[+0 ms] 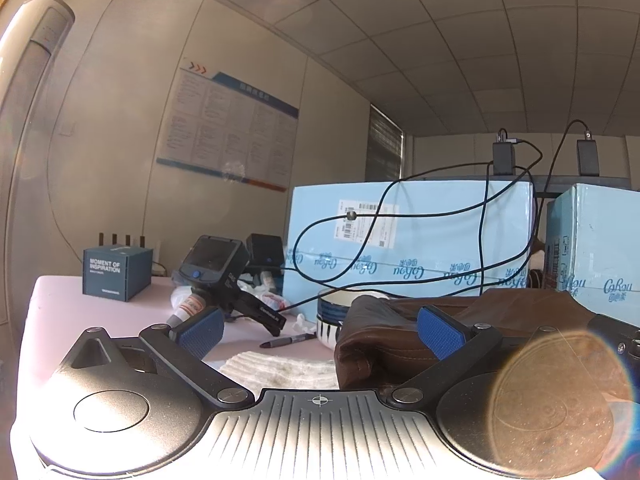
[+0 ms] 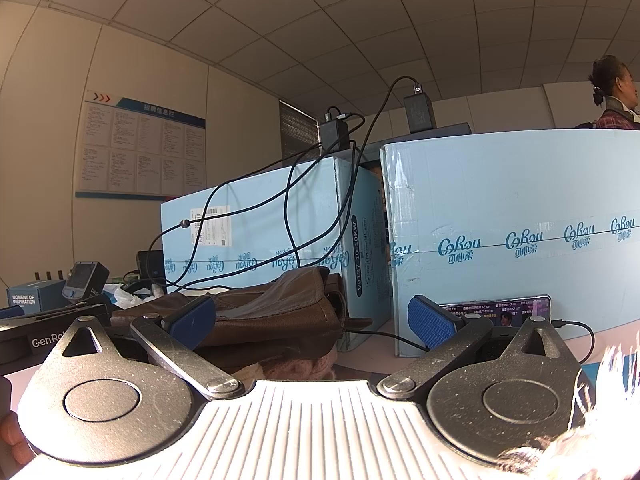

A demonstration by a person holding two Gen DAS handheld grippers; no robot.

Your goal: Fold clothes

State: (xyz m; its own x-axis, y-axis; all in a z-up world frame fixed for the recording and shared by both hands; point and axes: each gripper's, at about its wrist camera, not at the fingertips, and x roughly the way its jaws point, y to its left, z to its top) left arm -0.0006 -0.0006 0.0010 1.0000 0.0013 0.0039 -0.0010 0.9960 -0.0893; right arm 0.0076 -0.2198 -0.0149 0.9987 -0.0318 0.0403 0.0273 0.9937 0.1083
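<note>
Both tools w/ fingers spread, nothing gripped, low over the desk.

Left tool [image 1: 320,330] sits wide apart just above the pink desk [image 1: 80,312]; a white knit piece [image 1: 280,368] lies flat between its fingers, and a brown leather garment [image 1: 400,328] is heaped to the right, next to a striped bowl [image 1: 332,312]. Right tool [image 2: 312,322] is also spread, empty, aimed at the same brown garment w/ a pinkish knit [image 2: 296,366] under it. Light-blue cartons [image 2: 520,220] behind, a phone [image 2: 496,312] propped against one, black cables [image 1: 400,220] draped across.
</note>
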